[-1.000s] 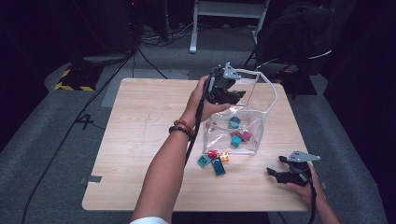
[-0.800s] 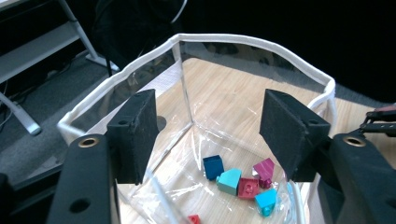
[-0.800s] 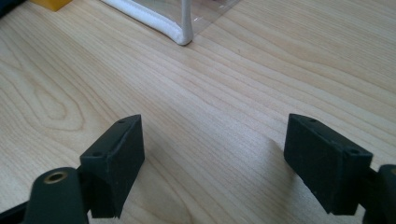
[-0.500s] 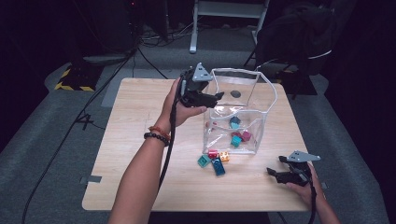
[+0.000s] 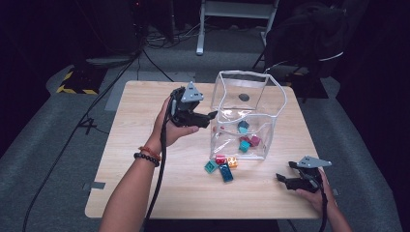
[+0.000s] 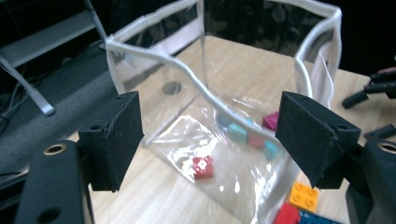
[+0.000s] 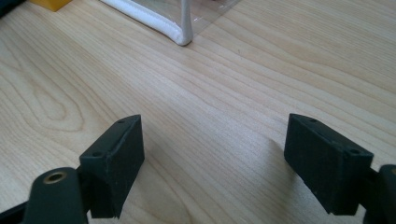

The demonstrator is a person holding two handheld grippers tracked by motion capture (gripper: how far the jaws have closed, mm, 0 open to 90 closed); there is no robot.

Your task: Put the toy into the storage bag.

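Observation:
A clear plastic bag (image 5: 241, 73) with white trim stands open on the wooden table, right of centre. Teal bricks (image 5: 243, 126), a magenta brick (image 5: 255, 140) and a red brick (image 6: 203, 167) lie inside it. My left gripper (image 5: 209, 118) hovers just left of the bag, pointing at its wall. Its jaws have just been opening and stand open with nothing between them, and the bag's rim (image 6: 154, 53) lies beyond them. My right gripper (image 5: 285, 173) rests open at the table's near right, over bare wood (image 7: 212, 158). The bag's corner (image 7: 180, 35) is ahead of it.
Loose bricks lie in front of the bag: red (image 5: 220, 159), orange (image 5: 232, 162), teal (image 5: 210, 167) and blue (image 5: 226, 173). A cable (image 5: 159, 174) trails from the left gripper along the forearm. Behind the table stand a chair draped in dark cloth (image 5: 309, 38) and floor cables.
The left gripper has come off the bag's top left rim and moved left and down beside the bag, with its jaws wider apart. The right gripper has stayed put.

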